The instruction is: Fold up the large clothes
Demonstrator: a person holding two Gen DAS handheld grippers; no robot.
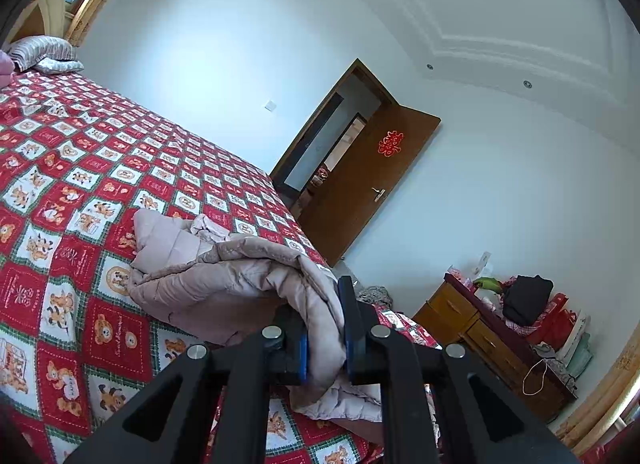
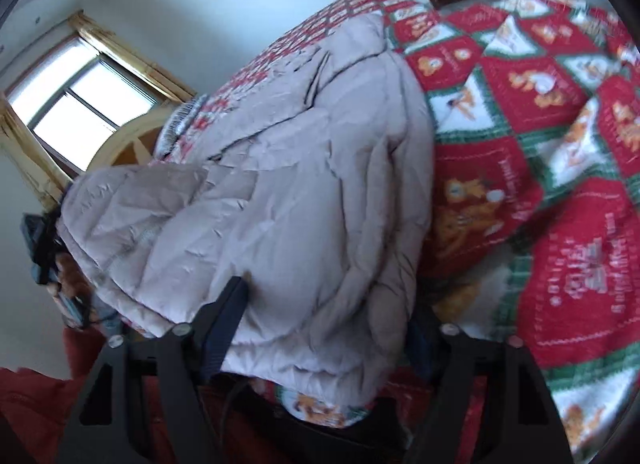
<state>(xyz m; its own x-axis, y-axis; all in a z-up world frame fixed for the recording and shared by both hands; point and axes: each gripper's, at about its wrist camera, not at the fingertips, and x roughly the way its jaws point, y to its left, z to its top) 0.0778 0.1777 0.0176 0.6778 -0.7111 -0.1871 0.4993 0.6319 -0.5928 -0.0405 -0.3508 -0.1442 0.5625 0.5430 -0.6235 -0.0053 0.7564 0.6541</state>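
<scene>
A pale pink quilted down jacket (image 1: 224, 276) lies bunched on a bed with a red, white and green bear-patterned bedspread (image 1: 60, 168). My left gripper (image 1: 326, 340) is shut on a fold of the jacket's edge, the fabric pinched between its blue pads. In the right wrist view the jacket (image 2: 280, 192) fills the middle, lifted and draped. My right gripper (image 2: 320, 328) has its jaws wide apart around a thick bundle of the jacket; the right finger is mostly hidden behind the fabric. The other gripper (image 2: 44, 248) shows at the jacket's far left edge.
A striped pillow (image 1: 40, 52) lies at the bed's head. A brown door (image 1: 360, 180) stands open past the bed's foot. A wooden dresser (image 1: 492, 340) piled with bags and clothes stands at the right wall. A window (image 2: 76, 96) is behind the headboard.
</scene>
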